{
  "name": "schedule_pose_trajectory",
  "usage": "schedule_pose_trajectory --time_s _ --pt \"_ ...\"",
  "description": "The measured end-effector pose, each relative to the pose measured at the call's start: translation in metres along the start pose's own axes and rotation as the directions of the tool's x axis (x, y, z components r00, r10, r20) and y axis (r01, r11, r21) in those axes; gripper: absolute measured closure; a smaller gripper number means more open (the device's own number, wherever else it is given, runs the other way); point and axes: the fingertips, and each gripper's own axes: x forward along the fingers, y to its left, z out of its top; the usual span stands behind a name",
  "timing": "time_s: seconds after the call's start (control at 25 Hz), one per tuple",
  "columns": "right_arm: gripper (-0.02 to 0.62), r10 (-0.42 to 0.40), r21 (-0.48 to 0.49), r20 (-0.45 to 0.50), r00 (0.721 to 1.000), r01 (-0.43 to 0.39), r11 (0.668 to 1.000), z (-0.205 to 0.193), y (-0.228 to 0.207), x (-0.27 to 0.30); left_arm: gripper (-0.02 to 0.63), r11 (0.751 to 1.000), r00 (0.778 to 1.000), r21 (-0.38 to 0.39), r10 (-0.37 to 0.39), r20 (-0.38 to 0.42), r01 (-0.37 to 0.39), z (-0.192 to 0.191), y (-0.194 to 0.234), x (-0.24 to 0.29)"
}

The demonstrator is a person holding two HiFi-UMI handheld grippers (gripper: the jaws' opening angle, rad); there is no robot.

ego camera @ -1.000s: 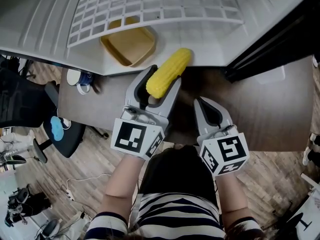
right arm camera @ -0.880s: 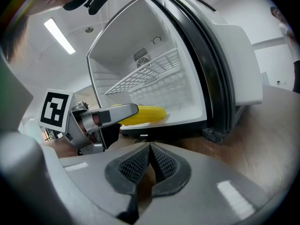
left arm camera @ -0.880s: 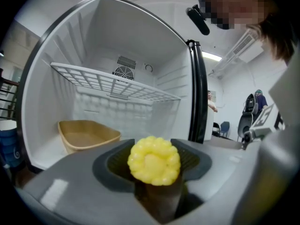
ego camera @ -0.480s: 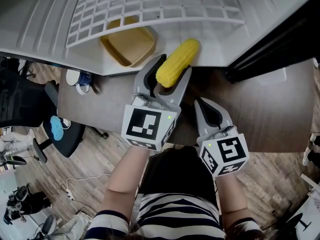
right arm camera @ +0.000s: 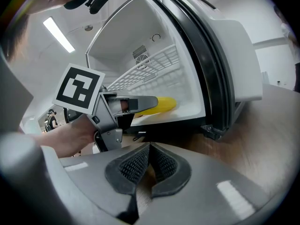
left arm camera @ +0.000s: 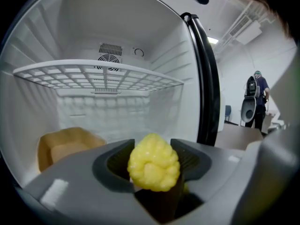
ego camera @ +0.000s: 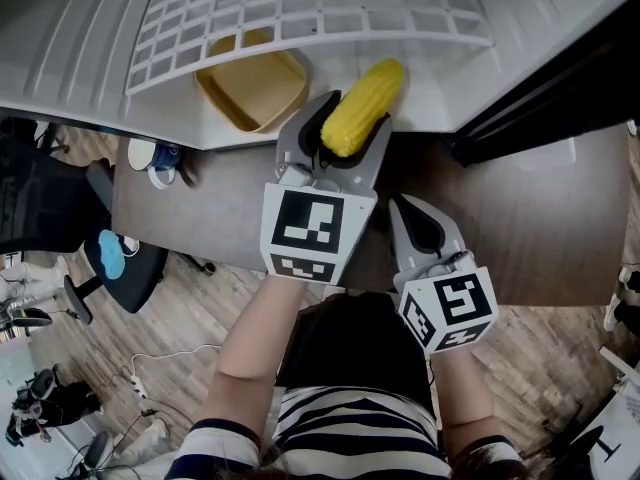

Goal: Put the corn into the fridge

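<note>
A yellow corn cob (ego camera: 364, 106) (left arm camera: 153, 162) is clamped in my left gripper (ego camera: 334, 133) (left arm camera: 152, 161), whose jaws are shut on it. Its tip reaches over the front lip of the open white fridge (ego camera: 90, 48) (left arm camera: 70, 27). From the right gripper view the corn (right arm camera: 159, 104) pokes into the fridge's lower compartment under the wire shelf (right arm camera: 150, 69). My right gripper (ego camera: 422, 230) (right arm camera: 149, 165) hangs lower, over the wooden floor, shut with nothing between its pads.
A tan tray (ego camera: 252, 86) (left arm camera: 63, 144) lies on the fridge floor to the corn's left, below the white wire shelf (ego camera: 300, 8) (left arm camera: 98, 74). The black-sealed fridge door (ego camera: 560, 68) (left arm camera: 206, 83) stands open at the right. A person (left arm camera: 257, 97) stands far off.
My left gripper has carried the corn forward and up toward the fridge opening, so its tip now lies over the lip. The right gripper has stayed in place.
</note>
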Motion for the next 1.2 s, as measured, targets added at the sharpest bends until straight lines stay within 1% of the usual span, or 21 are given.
schedule_pose_trajectory --time_s 0.08,0.2,0.32,0.52,0.84,1.08,1.2 --pt "0.604 0.001 0.0 -0.001 1.0 -0.001 1.0 0.0 0.0 0.001 0.606 0.999 1.0 0.033 0.0 -0.02 0.001 0.002 -0.002 0.003" --pt "0.604 0.003 -0.004 -0.001 1.0 -0.003 1.0 0.0 0.001 0.001 0.606 0.997 0.997 0.08 -0.002 -0.072 0.008 0.002 -0.004 0.007" --pt "0.604 0.004 -0.006 -0.002 1.0 -0.004 1.0 0.0 0.001 0.001 0.606 0.995 0.992 0.1 -0.013 -0.124 0.025 0.0 -0.004 0.008" --pt "0.604 0.002 -0.006 -0.007 1.0 -0.002 1.0 -0.002 0.001 -0.001 0.606 0.99 0.982 0.13 -0.026 -0.185 0.05 -0.003 -0.005 0.008" --pt "0.604 0.011 -0.01 -0.008 1.0 -0.011 1.0 -0.003 0.005 0.0 0.606 0.987 0.968 0.146 -0.025 -0.251 0.063 -0.017 -0.002 0.008" --pt "0.604 0.018 -0.012 -0.014 1.0 -0.018 1.0 -0.005 0.007 0.0 0.606 0.988 0.966 0.146 -0.017 -0.258 0.056 -0.015 -0.002 0.011" --pt "0.604 0.016 -0.013 -0.017 1.0 -0.017 1.0 -0.005 0.007 -0.001 0.606 0.99 0.966 0.13 -0.024 -0.256 0.059 -0.013 -0.002 0.017"
